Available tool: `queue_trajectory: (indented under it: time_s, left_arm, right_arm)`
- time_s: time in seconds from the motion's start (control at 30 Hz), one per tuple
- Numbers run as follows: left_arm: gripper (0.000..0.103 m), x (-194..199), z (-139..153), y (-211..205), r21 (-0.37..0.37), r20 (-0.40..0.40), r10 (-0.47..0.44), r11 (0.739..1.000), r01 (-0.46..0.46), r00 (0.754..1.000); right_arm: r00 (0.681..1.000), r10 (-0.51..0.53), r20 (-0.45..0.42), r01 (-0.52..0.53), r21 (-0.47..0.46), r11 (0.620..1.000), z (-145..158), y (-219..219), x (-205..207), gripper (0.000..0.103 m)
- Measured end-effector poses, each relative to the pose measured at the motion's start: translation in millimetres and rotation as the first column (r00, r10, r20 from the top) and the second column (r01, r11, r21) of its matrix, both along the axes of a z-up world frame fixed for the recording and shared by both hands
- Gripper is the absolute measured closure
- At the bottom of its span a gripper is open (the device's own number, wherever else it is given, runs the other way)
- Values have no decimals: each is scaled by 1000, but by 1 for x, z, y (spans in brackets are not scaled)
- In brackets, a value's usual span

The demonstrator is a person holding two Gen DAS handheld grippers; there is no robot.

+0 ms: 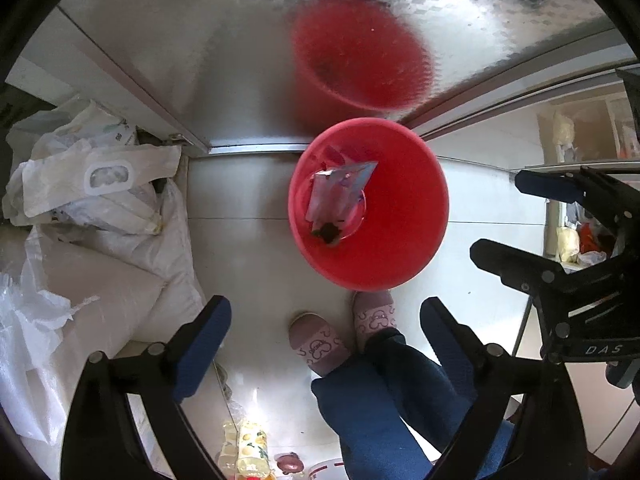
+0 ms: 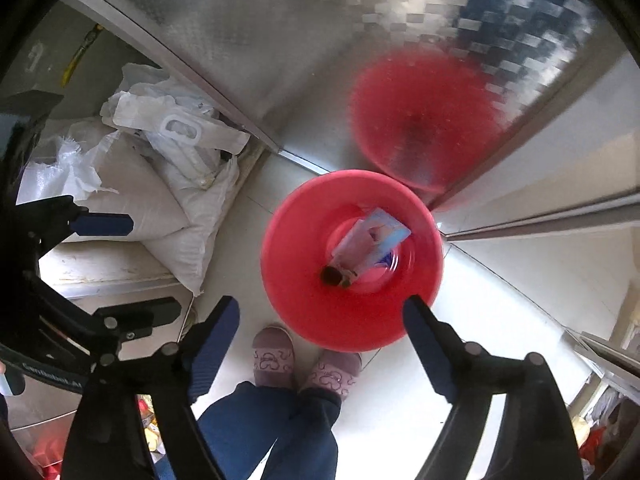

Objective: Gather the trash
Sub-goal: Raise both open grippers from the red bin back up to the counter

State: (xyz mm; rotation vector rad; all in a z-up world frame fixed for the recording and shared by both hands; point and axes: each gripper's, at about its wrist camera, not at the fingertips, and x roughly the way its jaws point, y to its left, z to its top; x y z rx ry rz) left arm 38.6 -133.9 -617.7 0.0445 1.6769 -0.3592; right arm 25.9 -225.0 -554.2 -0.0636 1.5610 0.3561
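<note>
The bottom of the bucket (image 1: pixel 368 204) is being partly covered by a wrapper (image 1: pixel 340 192), so what is lying under it cannot be made out. A small dark lump (image 1: pixel 329 234) is being seen at the wrapper's lower end; what it is cannot be told. The bucket's red reflection (image 1: pixel 360 56) is being blurred by the patterned metal panel (image 1: pixel 224 40) behind it. The person is being cut off above the blue-trousered legs (image 1: pixel 384 400); only pink slippers (image 1: pixel 316 346) are showing, just beside the bucket's near rim. At the left, white sacks (image 1: pixel 132 248) and crumpled bags are being cropped by the lens edge.

The wrapper is being seen inside the bucket, leaning against its inner wall. In the right wrist view its long axis is running diagonally, from the dark lump at lower left up to a pale blue corner (image 2: pixel 394 228) at upper right.

The left gripper (image 1: pixel 324 344) is being held wide open above the floor (image 1: pixel 248 240), with nothing between its blue pads. The right gripper (image 2: pixel 320 328) is likewise being held open and empty, over the bucket's near rim.
</note>
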Motion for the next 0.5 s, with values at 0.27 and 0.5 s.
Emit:
queue_trajectory:
  time_s: [0.27, 0.5]
  left_arm:
    - [8, -6, 40, 1, 16, 52, 11, 1000, -12, 999]
    - [8, -20, 113, 6, 7, 109, 17, 1000, -17, 994]
  right_arm:
    - [999, -27, 25, 27, -19, 999, 34, -3, -12, 10]
    - [998, -47, 38, 48, -32, 998, 93, -1, -21, 10]
